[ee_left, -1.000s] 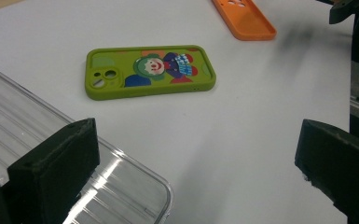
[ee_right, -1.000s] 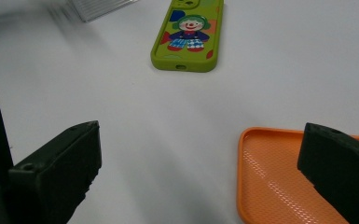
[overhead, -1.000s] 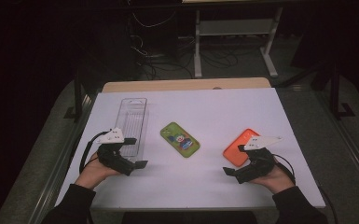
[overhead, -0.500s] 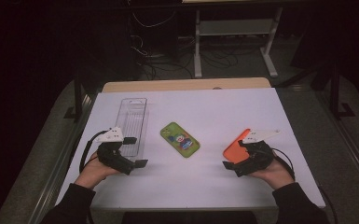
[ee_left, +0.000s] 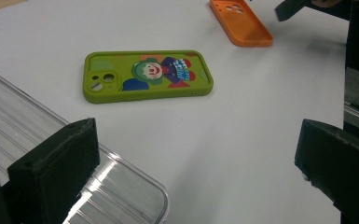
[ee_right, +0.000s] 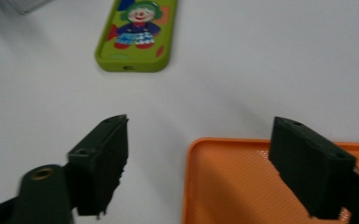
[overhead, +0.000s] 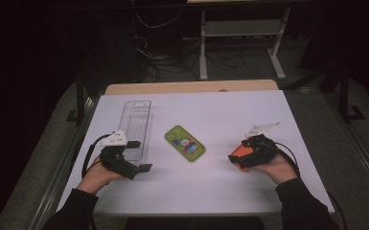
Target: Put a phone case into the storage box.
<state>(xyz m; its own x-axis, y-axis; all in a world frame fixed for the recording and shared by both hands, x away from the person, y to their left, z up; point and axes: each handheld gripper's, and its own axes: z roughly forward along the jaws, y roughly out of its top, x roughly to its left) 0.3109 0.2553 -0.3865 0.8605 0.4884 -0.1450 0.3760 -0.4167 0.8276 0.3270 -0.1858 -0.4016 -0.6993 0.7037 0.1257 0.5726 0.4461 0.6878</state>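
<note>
A green phone case with a clown picture lies flat in the middle of the white sheet, also seen as the green case. An orange phone case lies to its right, inner side up. My right gripper is open and straddles the near left corner of the orange case. My left gripper is open beside the near end of a clear plastic tray, holding nothing.
The white sheet covers the table; a wooden strip shows at its far edge. Beyond it are dark floor, cables and a desk frame. A metal rail runs along each side of the table.
My right gripper has moved left and forward over the orange case, covering most of it in the high view. The left gripper has stayed where it was.
</note>
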